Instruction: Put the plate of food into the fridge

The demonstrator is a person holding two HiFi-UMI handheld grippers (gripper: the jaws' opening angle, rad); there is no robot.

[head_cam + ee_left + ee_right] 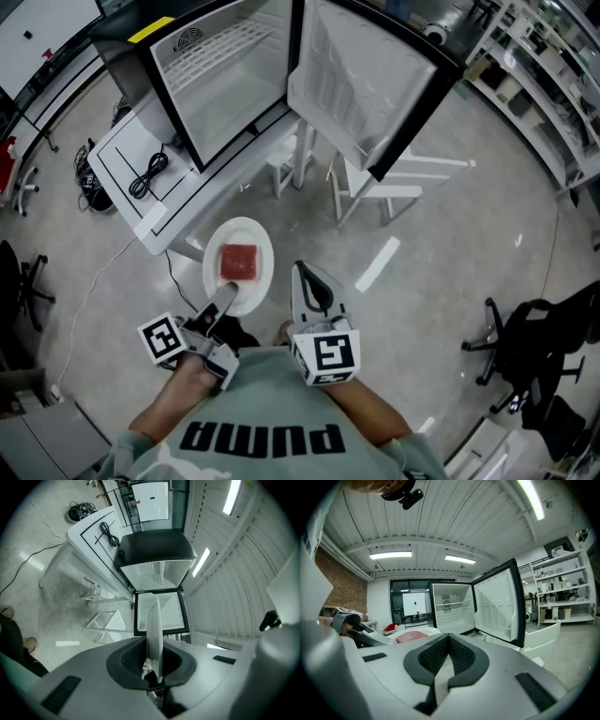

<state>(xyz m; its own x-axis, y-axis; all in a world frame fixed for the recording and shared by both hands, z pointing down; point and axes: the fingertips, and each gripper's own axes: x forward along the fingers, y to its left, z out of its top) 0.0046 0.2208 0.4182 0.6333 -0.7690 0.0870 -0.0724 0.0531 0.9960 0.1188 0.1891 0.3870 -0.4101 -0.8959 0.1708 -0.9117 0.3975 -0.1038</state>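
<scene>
A white plate carries a red block of food and hangs level in front of the open fridge. My left gripper is shut on the plate's near rim. In the left gripper view the plate stands edge-on between the jaws of that gripper, with the fridge beyond. My right gripper sits just right of the plate, shut and empty. The right gripper view shows this gripper, the food at its left, and the fridge's empty inside.
The fridge door swings wide open to the right. A white table with a black cable stands left of the fridge. White chairs stand below the door. A black office chair is at the right.
</scene>
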